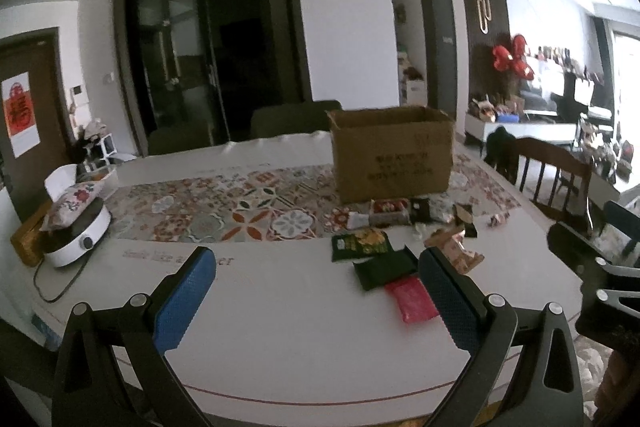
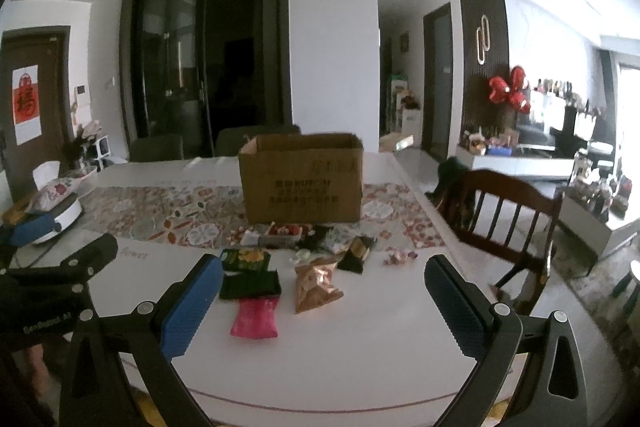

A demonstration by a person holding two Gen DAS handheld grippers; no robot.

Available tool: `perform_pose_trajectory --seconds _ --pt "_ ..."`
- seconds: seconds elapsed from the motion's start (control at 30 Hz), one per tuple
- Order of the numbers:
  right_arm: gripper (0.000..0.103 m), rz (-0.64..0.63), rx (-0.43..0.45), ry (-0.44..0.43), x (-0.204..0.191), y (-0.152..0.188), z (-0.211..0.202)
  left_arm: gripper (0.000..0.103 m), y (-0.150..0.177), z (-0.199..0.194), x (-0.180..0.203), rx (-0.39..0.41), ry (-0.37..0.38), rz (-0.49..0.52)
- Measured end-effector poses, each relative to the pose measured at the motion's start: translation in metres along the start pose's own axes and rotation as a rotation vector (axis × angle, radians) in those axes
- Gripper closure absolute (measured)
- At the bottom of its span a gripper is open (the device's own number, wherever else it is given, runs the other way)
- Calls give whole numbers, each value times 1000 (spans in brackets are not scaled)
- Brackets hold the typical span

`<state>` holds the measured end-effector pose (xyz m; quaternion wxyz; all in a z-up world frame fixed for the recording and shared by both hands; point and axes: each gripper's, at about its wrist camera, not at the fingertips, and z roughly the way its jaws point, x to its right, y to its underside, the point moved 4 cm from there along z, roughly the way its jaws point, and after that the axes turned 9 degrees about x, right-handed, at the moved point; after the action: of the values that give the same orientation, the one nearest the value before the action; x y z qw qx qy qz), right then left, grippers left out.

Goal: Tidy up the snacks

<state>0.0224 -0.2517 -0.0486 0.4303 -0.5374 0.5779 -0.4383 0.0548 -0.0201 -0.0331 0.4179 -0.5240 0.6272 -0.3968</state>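
Both grippers, left [image 1: 316, 287] and right [image 2: 324, 293], gape empty over the table's [image 2: 360, 347] near edge. Risk: slick overlapping snack packets [image 2: 256, 283] slipping, missing the box [image 2: 302, 179].

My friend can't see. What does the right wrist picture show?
The open right gripper hovers over a white table with snack packets: a pink packet, dark green packets. Behind them stands an open cardboard box.

You can't see inside the cardboard box [image 2: 302, 179]; its printed text is blurred, and it hides the chairs [image 2: 256, 137] behind.
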Motion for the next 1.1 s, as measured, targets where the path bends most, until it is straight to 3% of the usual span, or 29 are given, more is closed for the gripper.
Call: perform_pose_trajectory --seconds 0.23,0.43,0.5,0.67,0.83,1.1 --pt "1 25 -94 -16 12 15 32 1 7 30 24 -78 40 45" --pt "1 -5 -160 -41 18 25 61 11 16 60 46 -168 98 73" --pt "1 -4 -185 -68 20 28 71 18 19 71 52 -202 116 76" --pt "1 25 -247 -116 26 36 99 23 31 96 60 -288 152 44" --pt "7 73 -319 -144 32 48 128 25 48 121 72 -402 216 22" --pt "19 124 -416 -210 33 66 164 26 67 145 89 -506 262 -13"
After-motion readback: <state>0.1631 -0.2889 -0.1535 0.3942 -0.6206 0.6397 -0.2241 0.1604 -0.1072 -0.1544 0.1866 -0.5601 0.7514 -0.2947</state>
